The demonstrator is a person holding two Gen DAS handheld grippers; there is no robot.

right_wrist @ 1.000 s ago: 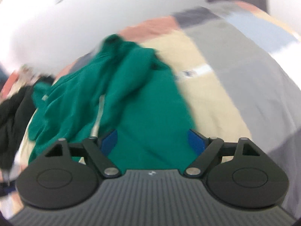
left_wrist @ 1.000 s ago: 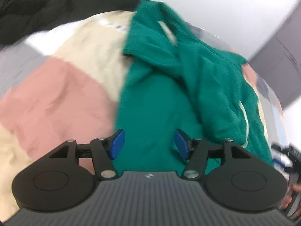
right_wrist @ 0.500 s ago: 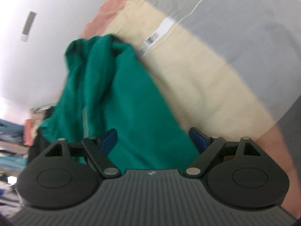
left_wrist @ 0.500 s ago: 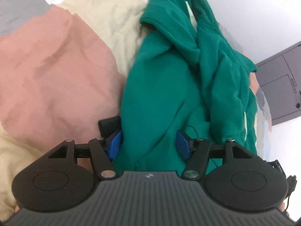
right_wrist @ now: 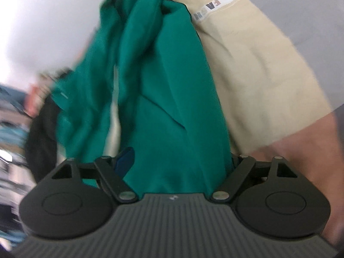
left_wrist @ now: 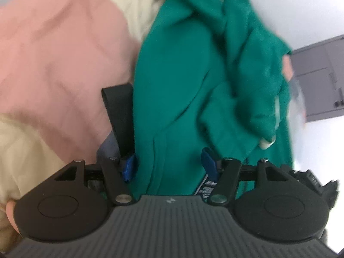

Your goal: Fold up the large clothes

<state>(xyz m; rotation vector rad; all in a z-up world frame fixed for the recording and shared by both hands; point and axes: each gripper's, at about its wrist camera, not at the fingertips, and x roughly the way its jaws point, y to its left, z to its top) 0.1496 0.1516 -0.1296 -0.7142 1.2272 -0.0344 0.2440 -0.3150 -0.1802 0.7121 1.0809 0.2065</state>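
A: What differs from a second ago?

B: Both cameras sit lower and closer to the green garment [left_wrist: 178, 99]. In the left wrist view it now fills most of the middle, and the black clothing once at the far left edge is gone from that view. A black strap [left_wrist: 119, 116], unseen a second ago, pokes out at the garment's left edge, just beyond the left pad.

A: And the left gripper [left_wrist: 169, 167]?

B: Its jaws stand apart as before, with the garment's near hem lying between the blue pads. Whether the pads press on the cloth, I cannot tell.

A: The right gripper [right_wrist: 180, 161]?

B: Its jaws have just been closing a little, yet stay wide. Green cloth [right_wrist: 172, 111] lies between them and hides the right pad; only the left blue pad shows. No grip can be made out through the blur.

A: Where is the garment?

B: Crumpled on the patchwork bedspread [left_wrist: 56, 56], with pink and cream patches to its left in the left view and cream, grey and pink to its right in the right view [right_wrist: 264, 71].

A: The count?

B: One green garment, two grippers, one strap, one bedspread, and one dark cabinet [left_wrist: 318, 81] at the far right.
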